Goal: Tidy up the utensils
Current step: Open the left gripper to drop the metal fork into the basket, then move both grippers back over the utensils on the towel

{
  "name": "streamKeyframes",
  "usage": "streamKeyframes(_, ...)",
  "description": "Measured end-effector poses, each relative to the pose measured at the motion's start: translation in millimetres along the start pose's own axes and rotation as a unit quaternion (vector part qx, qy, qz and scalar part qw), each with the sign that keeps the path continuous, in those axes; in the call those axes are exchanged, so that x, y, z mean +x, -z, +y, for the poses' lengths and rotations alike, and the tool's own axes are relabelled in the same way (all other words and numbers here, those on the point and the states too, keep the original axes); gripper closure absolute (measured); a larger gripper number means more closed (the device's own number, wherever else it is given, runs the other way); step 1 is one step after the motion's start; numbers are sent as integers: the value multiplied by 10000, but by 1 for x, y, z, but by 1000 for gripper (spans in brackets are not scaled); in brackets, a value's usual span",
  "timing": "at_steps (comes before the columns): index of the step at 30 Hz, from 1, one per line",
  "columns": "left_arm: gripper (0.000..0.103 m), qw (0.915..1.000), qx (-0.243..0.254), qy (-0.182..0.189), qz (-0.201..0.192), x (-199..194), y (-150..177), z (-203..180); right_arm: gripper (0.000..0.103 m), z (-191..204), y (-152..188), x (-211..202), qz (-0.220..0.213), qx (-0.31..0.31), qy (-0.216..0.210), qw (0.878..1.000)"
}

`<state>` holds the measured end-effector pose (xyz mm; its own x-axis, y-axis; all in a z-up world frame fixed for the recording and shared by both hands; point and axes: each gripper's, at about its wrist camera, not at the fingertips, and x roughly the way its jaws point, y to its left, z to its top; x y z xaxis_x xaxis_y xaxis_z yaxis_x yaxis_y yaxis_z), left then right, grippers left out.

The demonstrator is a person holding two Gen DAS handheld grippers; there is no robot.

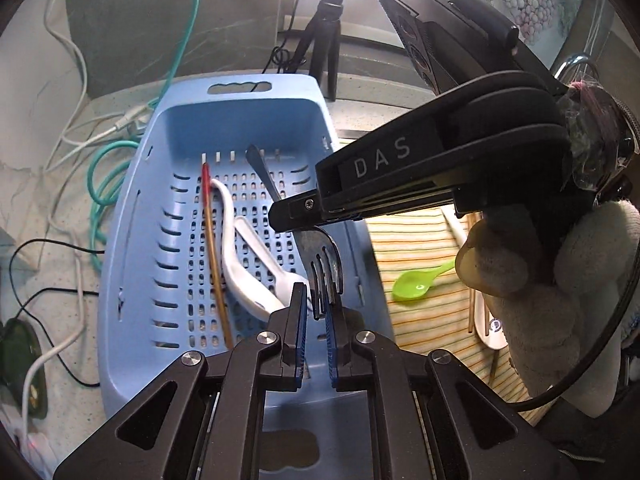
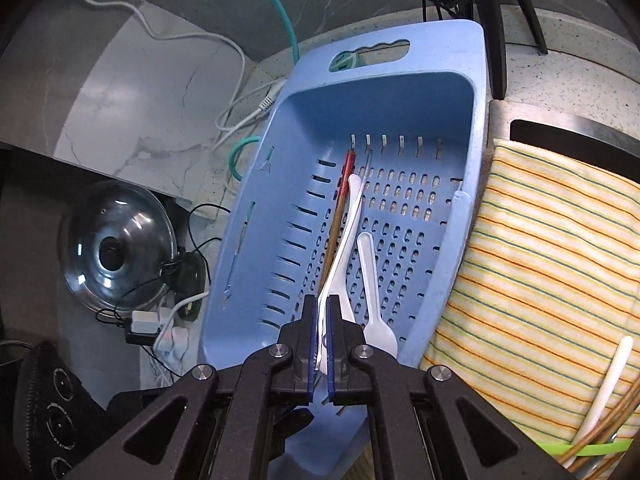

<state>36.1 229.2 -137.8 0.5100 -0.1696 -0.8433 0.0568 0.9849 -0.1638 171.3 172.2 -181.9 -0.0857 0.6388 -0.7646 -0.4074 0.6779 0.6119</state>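
Note:
A metal fork [image 1: 320, 248] hangs above the right side of the blue slotted basket [image 1: 132, 216]. My right gripper [image 1: 288, 218], black and coming in from the right, is shut on the fork's neck, and the handle sticks out beyond it. My left gripper [image 1: 316, 316] is shut on the tine tips, which sit between its blue pads. In the right wrist view my right gripper [image 2: 322, 312] is shut over the basket [image 2: 460, 240]; the fork is hard to make out there. Red-tipped chopsticks [image 1: 214, 248] and two white spoons [image 1: 260, 252] lie in the basket.
A striped cloth [image 2: 540, 260] lies right of the basket, with a green plastic spoon [image 1: 416, 284], a white utensil handle [image 2: 608, 380] and more chopsticks [image 2: 600, 440] on it. A gloved hand [image 1: 520, 280] holds the right gripper. Cables, a glass pot lid [image 2: 116, 248] and a tripod [image 1: 328, 20] surround the basket.

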Motion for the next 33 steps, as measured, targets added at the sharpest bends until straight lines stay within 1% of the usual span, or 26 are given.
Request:
streamKeyframes(3, 96, 10000, -13, -19, 53, 4, 0, 2, 99, 0, 0, 4, 45, -36, 73, 10000)
streamKeyframes(6, 95, 9999, -46, -90, 88, 5, 0, 3, 96, 2, -1, 6, 72, -117, 215, 9997)
streamKeyframes(7, 94, 9999, -57, -117, 100, 5, -1, 4, 96, 2, -1, 6, 62, -136, 255, 9996)
streamKeyframes(8, 87, 9998, -67, -117, 135, 6, 0, 4, 96, 2, -1, 5, 51, -149, 250, 9996)
streamKeyframes(9, 85, 9998, -91, -131, 149, 6, 0, 4, 95, 1, -1, 4, 56, -151, 243, 9996)
streamKeyframes(10, 82, 9997, -106, -163, 155, 5, 2, 4, 89, 1, -1, 3, 57, -149, 226, 9996)
streamKeyframes(12, 82, 9997, -113, -179, 136, 2, 4, 3, 80, 0, 0, -2, 2, -156, 240, 9996)
streamKeyframes(13, 82, 9997, -140, -178, 125, 0, 4, 3, 79, 1, 1, -4, -36, -174, 248, 9995)
streamKeyframes(22, 82, 9993, -182, -314, 4, -17, 10, -7, 78, -1, 10, -31, -178, -264, 237, 9992)
streamKeyframes(26, 82, 9992, -244, -296, -99, -26, 11, -11, 78, -2, 18, -50, -289, -334, 180, 9989)
streamKeyframes(33, 82, 9990, -176, -348, -210, -40, 15, -31, 78, -8, 36, -89, -479, -533, 137, 9973)
